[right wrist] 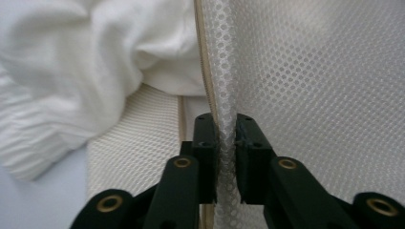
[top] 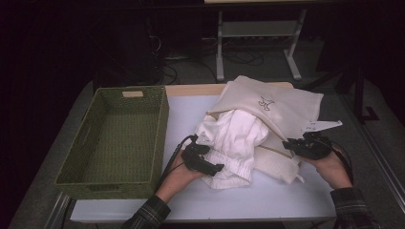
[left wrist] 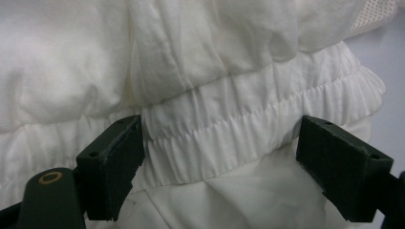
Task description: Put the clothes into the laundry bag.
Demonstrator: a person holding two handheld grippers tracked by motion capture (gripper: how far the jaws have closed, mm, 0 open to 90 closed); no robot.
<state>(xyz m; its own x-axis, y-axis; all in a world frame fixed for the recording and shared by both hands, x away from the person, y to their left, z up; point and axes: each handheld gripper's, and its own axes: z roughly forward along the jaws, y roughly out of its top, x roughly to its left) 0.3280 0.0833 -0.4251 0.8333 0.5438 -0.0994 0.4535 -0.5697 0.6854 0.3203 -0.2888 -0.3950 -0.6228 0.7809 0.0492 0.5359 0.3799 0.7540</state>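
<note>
A crumpled white cotton garment with a gathered elastic waistband [top: 232, 143] lies at the middle of the desk, half out of the mouth of a cream mesh laundry bag [top: 282, 107] that reaches to the far right corner. The waistband runs crosswise between the left gripper [left wrist: 219, 157]'s wide-apart jaws, directly ahead and nearest that hand. The right gripper [right wrist: 227, 143] pinches the bag's mesh rim. A green woven basket [top: 114, 138] sits along the left edge.

Both matte black two-jaw grippers, the left gripper [top: 204, 161] at lower centre of the high view and the right gripper [top: 305, 145] at lower right, had blocky jaws with small screw holes and brass-coloured pivot rivets. A thin black cable [top: 173, 160] trailed from the left one. The person wore dark plaid sleeves [top: 148, 214] at the bottom edge.
</note>
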